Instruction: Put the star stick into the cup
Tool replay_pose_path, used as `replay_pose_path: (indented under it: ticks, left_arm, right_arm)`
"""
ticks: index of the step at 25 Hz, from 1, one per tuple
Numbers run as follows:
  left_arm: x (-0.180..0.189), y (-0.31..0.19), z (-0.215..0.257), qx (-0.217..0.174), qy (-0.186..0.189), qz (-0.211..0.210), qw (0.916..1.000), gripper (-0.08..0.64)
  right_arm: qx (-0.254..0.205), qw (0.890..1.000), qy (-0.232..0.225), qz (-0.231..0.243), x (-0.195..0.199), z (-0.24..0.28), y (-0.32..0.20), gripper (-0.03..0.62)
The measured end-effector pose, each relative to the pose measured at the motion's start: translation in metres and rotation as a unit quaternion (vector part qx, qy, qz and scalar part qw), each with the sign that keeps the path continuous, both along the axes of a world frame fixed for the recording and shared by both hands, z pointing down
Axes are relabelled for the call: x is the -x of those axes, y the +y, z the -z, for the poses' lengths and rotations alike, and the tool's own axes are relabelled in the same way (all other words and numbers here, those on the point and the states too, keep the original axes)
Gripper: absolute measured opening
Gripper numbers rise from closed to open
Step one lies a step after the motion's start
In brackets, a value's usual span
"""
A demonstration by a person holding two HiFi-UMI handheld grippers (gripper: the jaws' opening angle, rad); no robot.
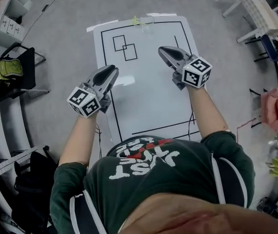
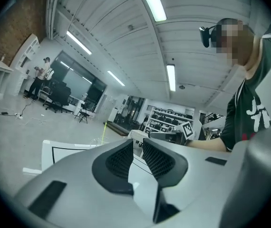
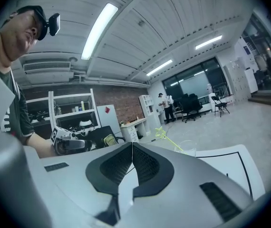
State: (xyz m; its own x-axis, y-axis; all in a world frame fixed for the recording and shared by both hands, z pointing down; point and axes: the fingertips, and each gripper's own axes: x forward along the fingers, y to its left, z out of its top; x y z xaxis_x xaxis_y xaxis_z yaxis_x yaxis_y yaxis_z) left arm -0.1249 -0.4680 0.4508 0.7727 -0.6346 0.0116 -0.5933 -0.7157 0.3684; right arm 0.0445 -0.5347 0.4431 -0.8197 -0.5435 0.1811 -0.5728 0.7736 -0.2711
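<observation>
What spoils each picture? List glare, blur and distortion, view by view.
Head view: even light, soft sheen on the white table, edges bowed. Left gripper view: fisheye with black corners, ceiling light blown out. Right gripper view: same fisheye, ceiling tube glaring.

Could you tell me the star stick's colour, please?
The star stick is yellow-green, clearest in the right gripper view.

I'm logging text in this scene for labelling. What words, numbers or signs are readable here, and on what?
Shirt: large white lettering and a red mark, creased and seen at an odd angle; not reliably readable.
Cubes on the left gripper and right gripper: black-and-white square markers, no words.
Drawer unit: small labels, too small to read.
White board: drawn outlines only, no text.
</observation>
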Motion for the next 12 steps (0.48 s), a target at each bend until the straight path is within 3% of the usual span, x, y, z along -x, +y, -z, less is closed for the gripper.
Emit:
replay_pose_path:
  ticks: [5, 12]
  left_arm:
    - [0.040, 0.073, 0.034, 0.001, 0.028, 0.014, 0.9995, 0.021]
    - [0.110, 0.184, 0.068, 0.003, 0.066, 0.045, 0.9968, 0.011]
  right_arm:
    - [0.001, 1.000, 0.006, -0.006, 0.022, 0.031, 0.059, 0.034]
    - [-0.011, 1.000, 0.013, -0.002, 0.060, 0.077, 0.148, 0.034]
